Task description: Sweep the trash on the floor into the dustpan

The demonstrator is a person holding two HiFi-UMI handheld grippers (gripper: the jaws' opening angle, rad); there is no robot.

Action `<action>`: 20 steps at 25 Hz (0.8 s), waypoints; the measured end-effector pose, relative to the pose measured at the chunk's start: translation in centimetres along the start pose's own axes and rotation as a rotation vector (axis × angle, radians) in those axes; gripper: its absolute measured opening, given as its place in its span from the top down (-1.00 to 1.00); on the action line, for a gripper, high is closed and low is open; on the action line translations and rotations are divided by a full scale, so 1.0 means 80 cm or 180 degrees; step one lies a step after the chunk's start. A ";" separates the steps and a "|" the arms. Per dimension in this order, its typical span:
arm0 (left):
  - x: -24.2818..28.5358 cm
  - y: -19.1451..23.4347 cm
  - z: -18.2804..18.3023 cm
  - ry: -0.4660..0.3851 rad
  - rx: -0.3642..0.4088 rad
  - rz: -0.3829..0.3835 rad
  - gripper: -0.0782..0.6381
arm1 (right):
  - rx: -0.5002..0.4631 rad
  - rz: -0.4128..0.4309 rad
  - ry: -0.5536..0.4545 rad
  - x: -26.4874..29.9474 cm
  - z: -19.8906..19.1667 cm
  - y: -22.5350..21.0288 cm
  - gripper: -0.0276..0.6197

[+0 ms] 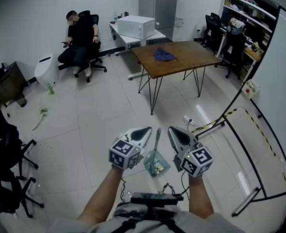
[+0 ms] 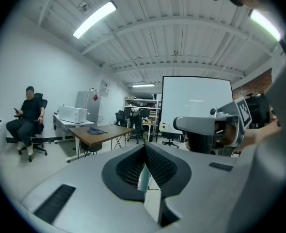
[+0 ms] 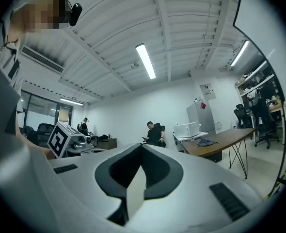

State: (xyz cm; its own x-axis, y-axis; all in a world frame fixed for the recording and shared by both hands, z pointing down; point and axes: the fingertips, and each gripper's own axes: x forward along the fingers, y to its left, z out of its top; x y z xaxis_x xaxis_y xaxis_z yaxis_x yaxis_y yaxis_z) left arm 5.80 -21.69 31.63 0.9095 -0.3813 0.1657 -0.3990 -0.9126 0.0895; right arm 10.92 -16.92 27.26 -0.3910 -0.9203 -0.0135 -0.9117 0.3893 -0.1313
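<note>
A teal dustpan (image 1: 156, 163) with a long upright handle stands on the tiled floor just in front of me, with some bits lying in it. In the head view my left gripper (image 1: 144, 133) is raised to the left of the handle and my right gripper (image 1: 175, 133) to the right of it; neither touches it. Both are shut with nothing between their fingers. The left gripper (image 2: 144, 149) points level toward the whiteboard, the right gripper (image 3: 142, 147) toward the seated person. A pale scrap of trash (image 1: 42, 114) lies far off on the floor at left.
A brown table (image 1: 177, 57) on thin legs stands ahead. A person sits on an office chair (image 1: 80, 38) at the back left. Black chairs (image 1: 7, 154) line the left edge. A whiteboard frame (image 1: 274, 110) and striped cable cover (image 1: 220, 120) are at right.
</note>
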 end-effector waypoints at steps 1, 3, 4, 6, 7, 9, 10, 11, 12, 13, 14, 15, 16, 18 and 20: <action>0.001 0.001 0.001 0.0006 0.0000 0.0001 0.78 | 0.0003 -0.0001 -0.0006 0.001 0.001 -0.001 0.91; 0.002 0.002 0.003 0.0005 -0.0001 0.0006 0.78 | 0.0013 -0.0002 -0.0031 0.001 0.003 -0.002 0.91; 0.002 0.002 0.004 0.0001 -0.0002 0.0007 0.78 | 0.0021 0.0000 -0.0046 0.001 0.004 -0.003 0.91; 0.004 0.001 0.004 0.0004 -0.0003 0.0013 0.78 | 0.0031 0.0003 -0.0073 0.000 0.006 -0.005 0.91; 0.005 0.000 0.004 0.0009 -0.0007 0.0016 0.78 | 0.0034 0.0004 -0.0083 0.000 0.007 -0.006 0.91; 0.007 -0.002 0.003 0.0014 -0.0012 0.0011 0.78 | 0.0040 0.0001 -0.0098 -0.001 0.009 -0.008 0.91; 0.007 -0.002 0.003 0.0015 -0.0012 0.0009 0.78 | 0.0040 -0.0003 -0.0104 -0.001 0.010 -0.008 0.91; 0.007 -0.002 0.003 0.0014 -0.0011 0.0008 0.78 | 0.0038 -0.0012 -0.0109 -0.001 0.011 -0.009 0.91; 0.007 -0.002 0.003 0.0008 -0.0010 0.0009 0.78 | 0.0032 -0.0027 -0.0109 -0.001 0.012 -0.009 0.91; 0.007 -0.001 0.003 -0.0002 -0.0009 0.0008 0.78 | 0.0024 -0.0042 -0.0107 -0.001 0.012 -0.010 0.91; 0.007 -0.001 0.002 -0.0009 -0.0008 0.0007 0.78 | 0.0019 -0.0044 -0.0108 0.000 0.013 -0.010 0.91; 0.007 -0.001 0.001 -0.0005 -0.0013 0.0007 0.78 | 0.0020 -0.0033 -0.0114 0.000 0.013 -0.009 0.91; 0.007 -0.002 0.000 0.0006 -0.0020 0.0006 0.78 | 0.0025 -0.0020 -0.0124 0.001 0.013 -0.009 0.91; 0.006 -0.004 -0.003 0.0022 -0.0034 0.0001 0.78 | 0.0032 -0.0008 -0.0143 0.000 0.013 -0.008 0.91; 0.006 -0.006 -0.005 0.0033 -0.0043 -0.0003 0.78 | 0.0034 -0.0004 -0.0156 0.000 0.013 -0.006 0.91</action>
